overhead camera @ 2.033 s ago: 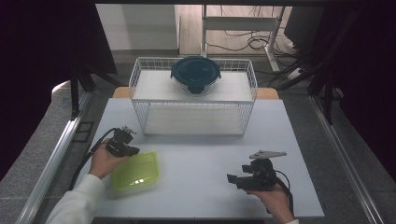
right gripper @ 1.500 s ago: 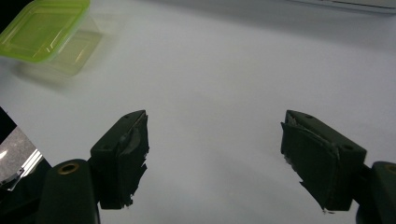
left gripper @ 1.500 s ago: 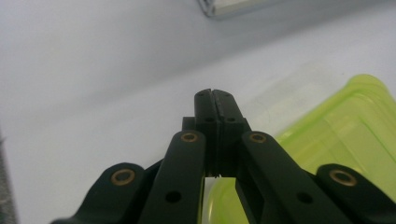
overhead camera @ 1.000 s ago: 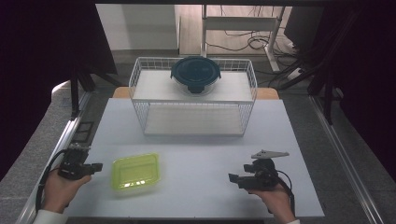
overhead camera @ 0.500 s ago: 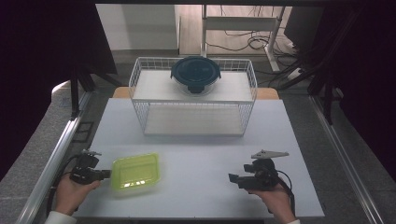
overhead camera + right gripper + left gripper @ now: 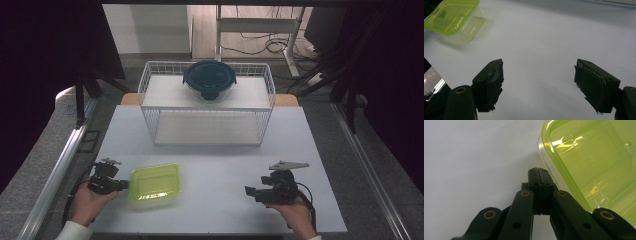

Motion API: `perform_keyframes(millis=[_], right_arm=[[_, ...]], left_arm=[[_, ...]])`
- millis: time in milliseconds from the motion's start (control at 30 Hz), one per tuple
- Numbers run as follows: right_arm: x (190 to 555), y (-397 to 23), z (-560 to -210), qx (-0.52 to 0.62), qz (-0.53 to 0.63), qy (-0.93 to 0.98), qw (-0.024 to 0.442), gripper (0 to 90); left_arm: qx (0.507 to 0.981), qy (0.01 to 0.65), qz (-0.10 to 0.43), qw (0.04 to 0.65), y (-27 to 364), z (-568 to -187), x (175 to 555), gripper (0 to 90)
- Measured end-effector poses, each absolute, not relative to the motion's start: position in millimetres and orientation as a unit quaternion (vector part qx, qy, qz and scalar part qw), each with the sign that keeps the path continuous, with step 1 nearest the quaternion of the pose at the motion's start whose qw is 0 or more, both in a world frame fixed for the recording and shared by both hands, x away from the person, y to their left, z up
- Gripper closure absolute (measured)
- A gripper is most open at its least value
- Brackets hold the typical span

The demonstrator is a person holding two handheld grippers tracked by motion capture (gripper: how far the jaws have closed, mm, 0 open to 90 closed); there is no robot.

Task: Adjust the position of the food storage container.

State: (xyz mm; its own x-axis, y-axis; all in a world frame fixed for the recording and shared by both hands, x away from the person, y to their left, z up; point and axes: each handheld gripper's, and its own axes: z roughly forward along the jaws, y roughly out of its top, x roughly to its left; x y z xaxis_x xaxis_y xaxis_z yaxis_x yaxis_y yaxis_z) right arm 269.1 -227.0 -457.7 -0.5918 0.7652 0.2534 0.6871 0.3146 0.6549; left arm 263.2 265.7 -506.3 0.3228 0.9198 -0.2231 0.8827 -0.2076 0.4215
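A lime-green transparent container [image 6: 155, 182] lies on the white table [image 6: 225, 160] at the front left. My left gripper [image 6: 124, 185] is level with it and points at its left side, jaws shut with nothing between them. In the left gripper view the closed tips [image 6: 537, 171] sit right beside the container's rim [image 6: 594, 157]; whether they touch it I cannot tell. My right gripper [image 6: 248, 191] rests at the front right, pointing left, well apart from the container. Its jaws [image 6: 539, 82] stand open over bare table, and the container [image 6: 451, 15] shows far off.
A white wire basket rack [image 6: 207, 107] stands at the back middle of the table. A dark blue round lidded bowl [image 6: 209, 80] sits on its upper shelf. The table's left edge meets a metal rail [image 6: 55, 175].
My left gripper has moved right from the table's left edge up to the green container's side. The right gripper and the container have stayed in place.
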Motion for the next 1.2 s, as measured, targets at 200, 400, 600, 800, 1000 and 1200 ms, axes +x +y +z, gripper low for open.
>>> perform_keyframes(millis=[200, 400, 600, 800, 1000, 1200], right_arm=[[269, -228, -457, 0.450, 0.376, 0.808, 0.052, 22.9], [269, -229, -457, 0.451, 0.378, 0.807, 0.051, 22.8], [269, -229, -457, 0.450, 0.376, 0.808, 0.052, 22.9], [269, -229, -457, 0.450, 0.376, 0.809, 0.052, 22.9], [269, -229, -457, 0.450, 0.376, 0.809, 0.053, 22.9], [269, -229, -457, 0.450, 0.374, 0.809, 0.055, 22.8]], left_arm=[[0.790, 0.560, 0.030, 0.249, 239, -503, 270, 90.0], [0.799, 0.543, 0.019, 0.258, 217, -502, 272, 90.0], [0.802, 0.534, 0.010, 0.268, 203, -501, 277, 90.0], [0.810, 0.521, 0.004, 0.269, 190, -500, 282, 90.0], [0.815, 0.513, -0.002, 0.269, 173, -502, 287, 90.0], [0.817, 0.508, -0.005, 0.272, 164, -502, 288, 90.0]])
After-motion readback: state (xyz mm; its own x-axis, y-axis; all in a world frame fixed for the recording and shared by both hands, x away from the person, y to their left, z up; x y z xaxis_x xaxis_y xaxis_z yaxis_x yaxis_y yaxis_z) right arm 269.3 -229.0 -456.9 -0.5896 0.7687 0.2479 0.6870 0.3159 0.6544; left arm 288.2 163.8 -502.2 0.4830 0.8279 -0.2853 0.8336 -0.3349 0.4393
